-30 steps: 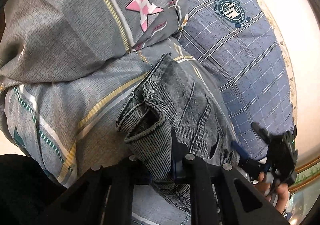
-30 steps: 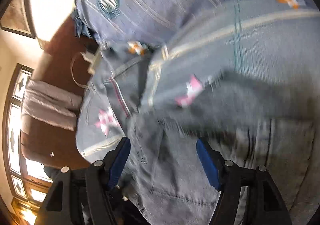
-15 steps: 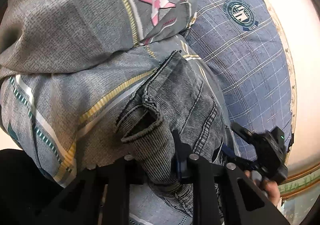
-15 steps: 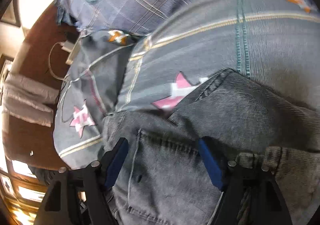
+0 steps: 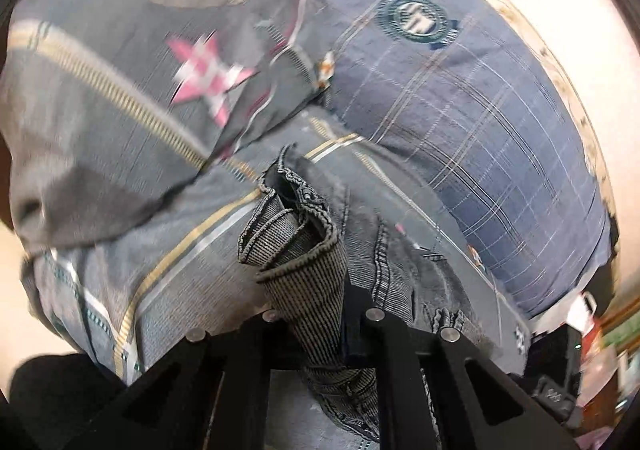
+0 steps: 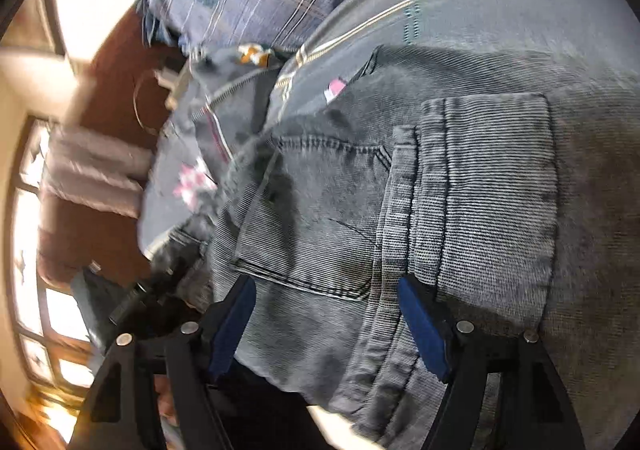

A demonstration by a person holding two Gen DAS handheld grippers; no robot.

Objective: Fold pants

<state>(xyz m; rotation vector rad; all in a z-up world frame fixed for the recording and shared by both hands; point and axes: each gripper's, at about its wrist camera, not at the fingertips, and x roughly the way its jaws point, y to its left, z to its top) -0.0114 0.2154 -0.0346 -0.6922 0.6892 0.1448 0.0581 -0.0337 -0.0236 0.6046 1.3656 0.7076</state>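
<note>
Pants (image 5: 308,250) lie on the bed quilt (image 5: 120,218), left gripper (image 5: 320,334) fingers closing on a pinched hem fold to carry it over, right gripper (image 6: 326,314) fingers open above the back pocket (image 6: 316,218).

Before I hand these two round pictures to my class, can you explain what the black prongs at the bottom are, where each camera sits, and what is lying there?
No robot here: a person holds a hand tool with two jaws in each hand, and a wide-angle camera on each tool looks along them. In the left tool's view, the left gripper has its jaws closing on a bunched fold of the grey jeans. In the right tool's view, the right gripper has its blue-padded jaws standing wide over the jeans' back pocket, gripping nothing. The jeans lie on a grey bedcover with pink stars, beside a blue checked pillow.
</note>
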